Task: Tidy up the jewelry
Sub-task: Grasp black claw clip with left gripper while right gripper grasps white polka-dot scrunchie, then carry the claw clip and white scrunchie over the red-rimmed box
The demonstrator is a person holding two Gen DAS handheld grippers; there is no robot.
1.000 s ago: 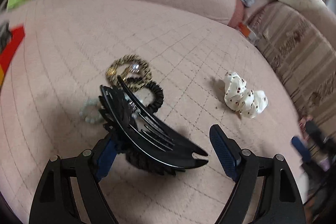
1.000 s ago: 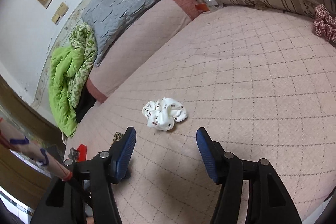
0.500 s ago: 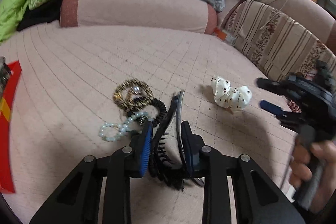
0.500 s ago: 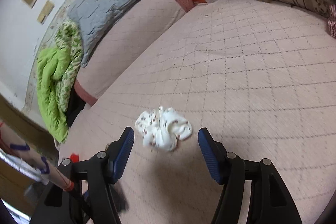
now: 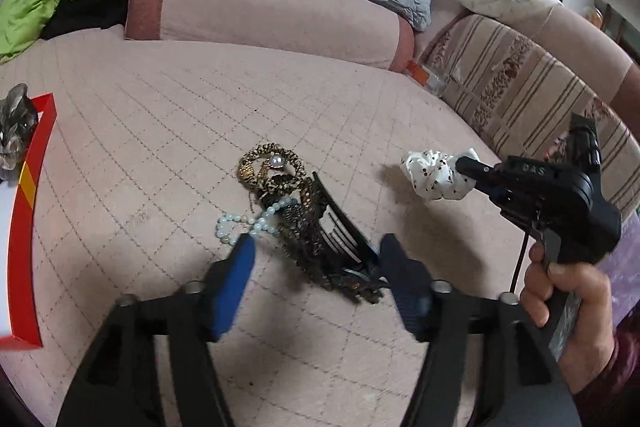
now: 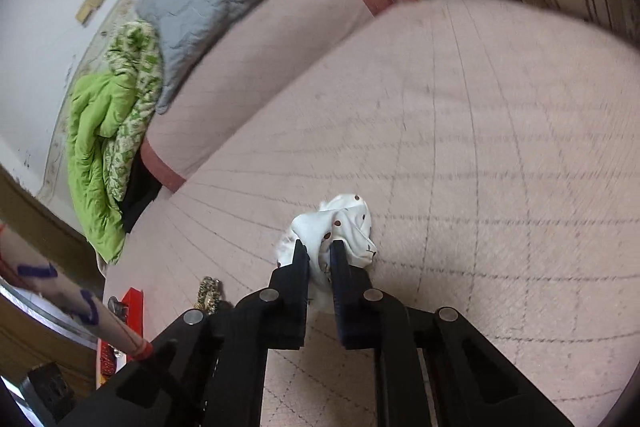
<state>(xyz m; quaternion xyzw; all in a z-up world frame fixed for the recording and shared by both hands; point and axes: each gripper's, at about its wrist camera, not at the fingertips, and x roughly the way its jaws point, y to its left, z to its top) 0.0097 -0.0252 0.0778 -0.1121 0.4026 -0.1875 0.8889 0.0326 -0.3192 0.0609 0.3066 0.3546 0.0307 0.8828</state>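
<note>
- Left wrist view: the left gripper (image 5: 316,259) hangs over the pink quilted bed (image 5: 152,131) with its jaws apart, having just been opening; the pads press on nothing.
- Between and just ahead of the blue pads lies the black claw clip (image 5: 340,231), resting on the bed against a small heap: a leopard-print scrunchie (image 5: 272,167) with a pearl on it, and a pale bead bracelet (image 5: 248,223) beside it.
- At the left edge stands a red box (image 5: 28,227), well apart from the heap.
- To the right, a hand (image 5: 568,303) holds the right gripper (image 5: 466,163), whose tips meet the white dotted scrunchie (image 5: 432,175).
- Right wrist view: the right gripper (image 6: 320,255) has its jaws drawn nearly together, having just been closing, and they pinch the white dotted scrunchie (image 6: 340,227), which bunches up ahead of the tips on the bed (image 6: 500,167).
- Low at the left, the leopard-print scrunchie (image 6: 208,293) and the red box (image 6: 134,307) peep out beside the gripper's frame.
</note>
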